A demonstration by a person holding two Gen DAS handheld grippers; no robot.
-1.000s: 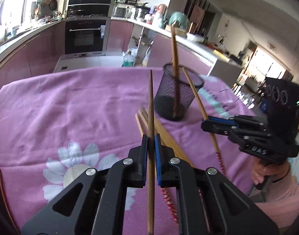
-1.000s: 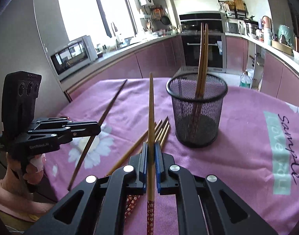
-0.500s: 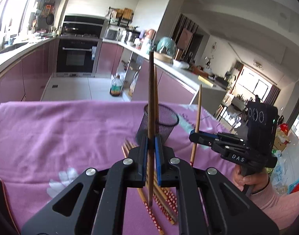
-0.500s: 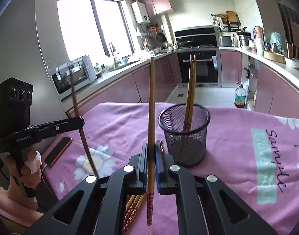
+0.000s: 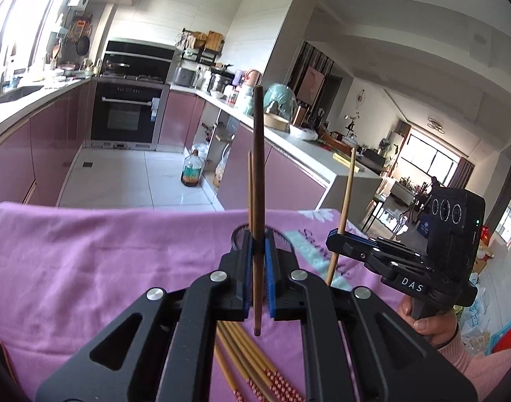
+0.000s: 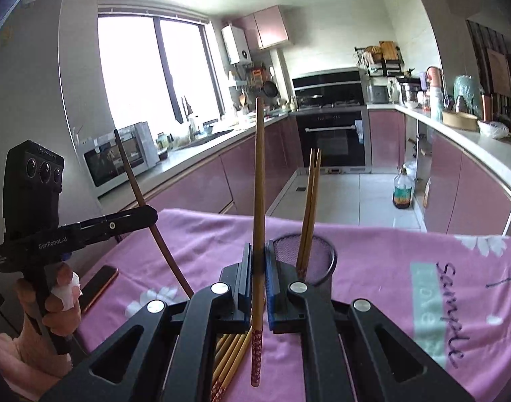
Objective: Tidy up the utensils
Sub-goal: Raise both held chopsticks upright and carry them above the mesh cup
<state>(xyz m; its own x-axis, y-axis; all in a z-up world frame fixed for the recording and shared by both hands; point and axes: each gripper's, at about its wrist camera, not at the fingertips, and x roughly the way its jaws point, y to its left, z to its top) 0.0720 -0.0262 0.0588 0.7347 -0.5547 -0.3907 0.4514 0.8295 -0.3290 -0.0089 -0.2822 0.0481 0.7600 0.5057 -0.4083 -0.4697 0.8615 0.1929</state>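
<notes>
My left gripper (image 5: 258,248) is shut on a dark brown chopstick (image 5: 258,167), held upright above the pink tablecloth (image 5: 104,251). My right gripper (image 6: 258,261) is shut on a light bamboo chopstick (image 6: 259,184) with a red patterned end, also upright. The black mesh cup (image 6: 324,268) stands just beyond the right gripper, with two chopsticks (image 6: 310,201) leaning in it. In the left wrist view only the mesh cup's rim (image 5: 237,232) shows behind my fingers. Several loose chopsticks (image 6: 232,351) lie on the cloth under both grippers. Each view shows the other gripper (image 5: 335,239) (image 6: 151,214) off to the side.
A phone (image 6: 99,286) lies on the cloth near the person's left hand (image 6: 59,301). The table's far edge (image 5: 154,207) drops to the kitchen floor, where an oil bottle (image 5: 190,171) stands. Counters and an oven (image 6: 332,134) line the room beyond.
Both grippers have risen above the table, each with its chopstick, and the sticks now stand more upright. The mesh cup and loose chopsticks sit lower in both views.
</notes>
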